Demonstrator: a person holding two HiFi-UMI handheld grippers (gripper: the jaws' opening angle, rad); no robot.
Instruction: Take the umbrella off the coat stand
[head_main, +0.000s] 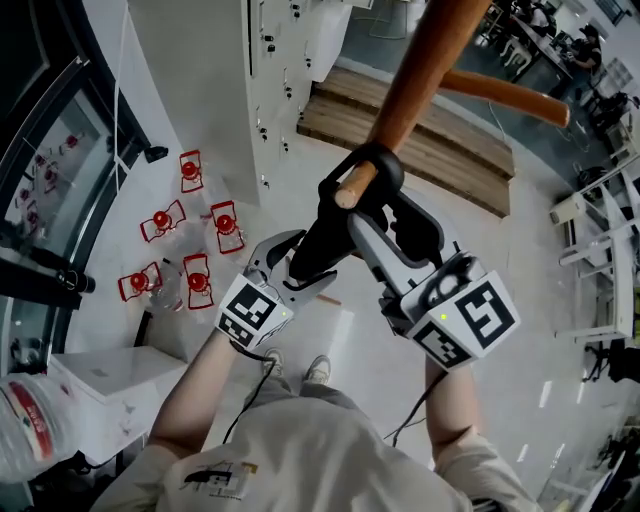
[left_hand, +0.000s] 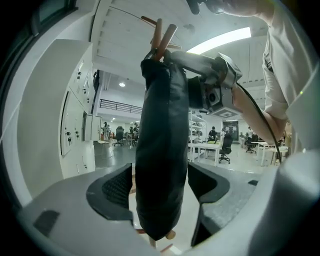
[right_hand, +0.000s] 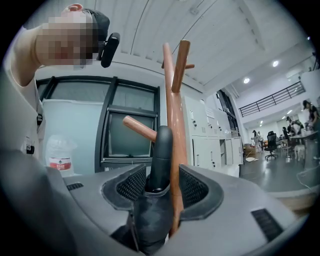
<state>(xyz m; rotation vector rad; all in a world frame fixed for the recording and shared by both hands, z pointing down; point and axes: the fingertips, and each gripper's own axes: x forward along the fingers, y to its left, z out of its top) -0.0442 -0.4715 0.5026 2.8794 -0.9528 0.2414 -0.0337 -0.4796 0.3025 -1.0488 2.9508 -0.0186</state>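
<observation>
The black folded umbrella (head_main: 322, 240) hangs by its loop from the rounded end of a wooden peg of the coat stand (head_main: 400, 95). In the left gripper view its dark body (left_hand: 161, 165) hangs straight down between the jaws. My left gripper (left_hand: 162, 186) stands open, with a narrow gap on each side of the cloth. My right gripper (right_hand: 162, 186) is higher up, shut on the umbrella's neck below the black handle (right_hand: 161, 155). The stand's wooden pole (right_hand: 174, 125) runs close beside the handle, between the same jaws. In the head view both grippers (head_main: 285, 280) (head_main: 385, 235) flank the umbrella.
Several red-capped bottles (head_main: 190, 235) stand on the floor at the left. White lockers (head_main: 285, 60) and a wooden step (head_main: 420, 130) lie behind the stand. A big water jug (head_main: 30, 425) and a white box (head_main: 110, 385) sit at the lower left. Desks and chairs (left_hand: 220, 147) fill the far room.
</observation>
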